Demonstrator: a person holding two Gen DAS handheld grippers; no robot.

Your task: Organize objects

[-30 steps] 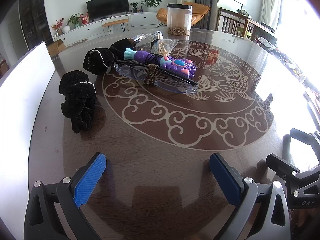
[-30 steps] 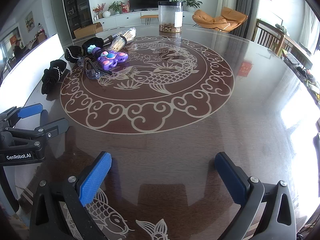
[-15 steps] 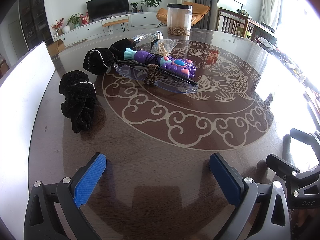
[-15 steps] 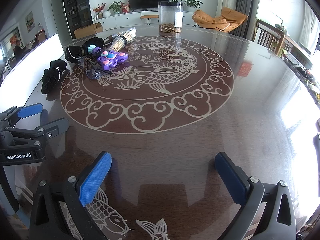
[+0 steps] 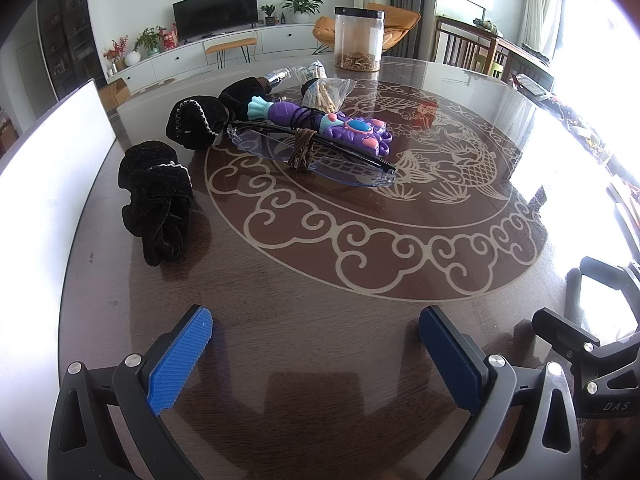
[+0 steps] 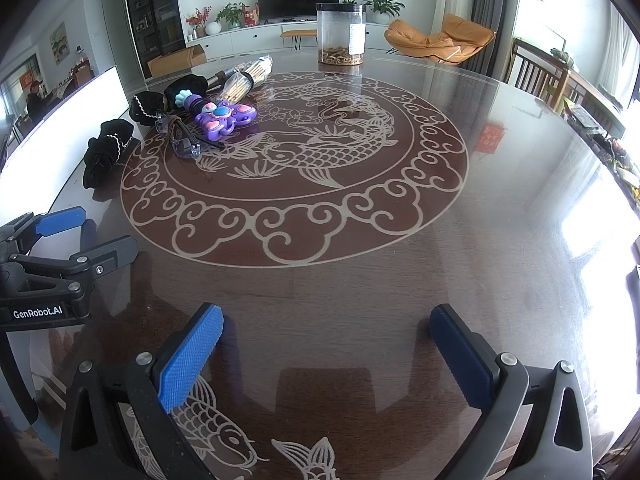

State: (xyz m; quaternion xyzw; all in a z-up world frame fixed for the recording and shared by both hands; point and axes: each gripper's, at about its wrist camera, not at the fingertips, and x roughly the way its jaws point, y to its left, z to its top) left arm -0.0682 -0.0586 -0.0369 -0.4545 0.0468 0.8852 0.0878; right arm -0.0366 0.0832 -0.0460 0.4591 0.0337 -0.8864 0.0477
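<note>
Left wrist view first: my left gripper (image 5: 316, 344) hovers low over the near edge of the round table (image 5: 360, 360), its blue pads spread wide with nothing between them. My right gripper (image 6: 326, 354) sits just beside it along the same near edge, jaws likewise wide apart and empty.

Everything I'm meant to tidy lies bunched toward the far left edge of the table. A black velvet pouch (image 5: 158, 204) sits alone nearest that edge. Further back, a second black pouch (image 5: 194, 122) touches the purple toy (image 5: 320, 122). The clear glasses (image 5: 316, 152), with a brown cord (image 5: 302, 150) wrapped round the middle, rest against the toy's near side. Behind them lies a bag of wooden sticks (image 5: 326, 92), and a clear jar (image 5: 359, 40) stands upright at the far edge, well apart from the heap.

As I judge it, nothing has been sorted yet: the pile is untouched and both grippers are well short of it. All the organizing is left, and the lone pouch looks the easiest first reach for my left side.
</note>
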